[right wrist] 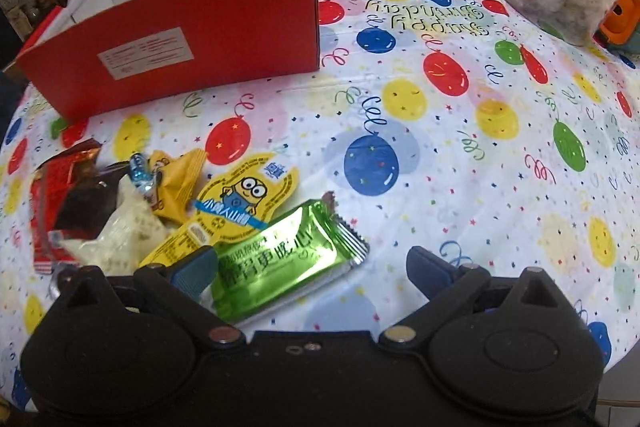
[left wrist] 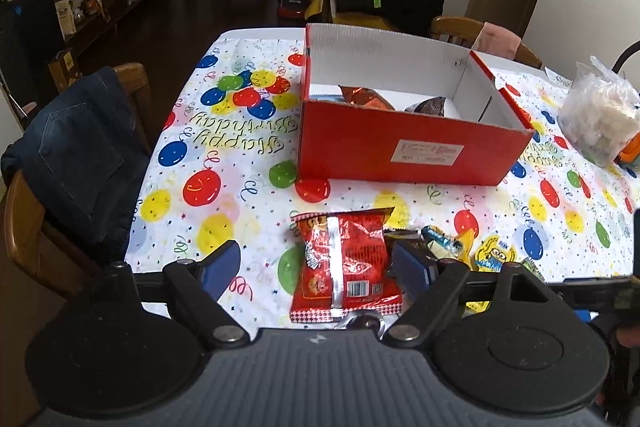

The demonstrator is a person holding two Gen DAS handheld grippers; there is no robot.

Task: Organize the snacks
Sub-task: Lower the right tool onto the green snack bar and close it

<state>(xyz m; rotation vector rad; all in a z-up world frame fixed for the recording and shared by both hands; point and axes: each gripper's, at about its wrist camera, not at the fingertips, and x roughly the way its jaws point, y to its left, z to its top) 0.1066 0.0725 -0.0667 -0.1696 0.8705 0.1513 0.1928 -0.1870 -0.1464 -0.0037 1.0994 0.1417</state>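
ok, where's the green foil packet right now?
Right wrist view, lower centre: the green foil packet lies flat on the tablecloth between the open right gripper, nearer its left finger, with the yellow Minion packet just behind it.

table [left wrist: 224, 163], red box [left wrist: 404, 155], snack packets [right wrist: 276, 259]

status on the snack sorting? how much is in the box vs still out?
Done: two packets, an orange-red foil packet and a dark packet, lie in the red box. In hand: nothing gripped; the left hand-held gripper is open around the red snack bag, the right hand-held gripper open over the green foil packet. Left: those two plus the Minion packet and the pile beside it.
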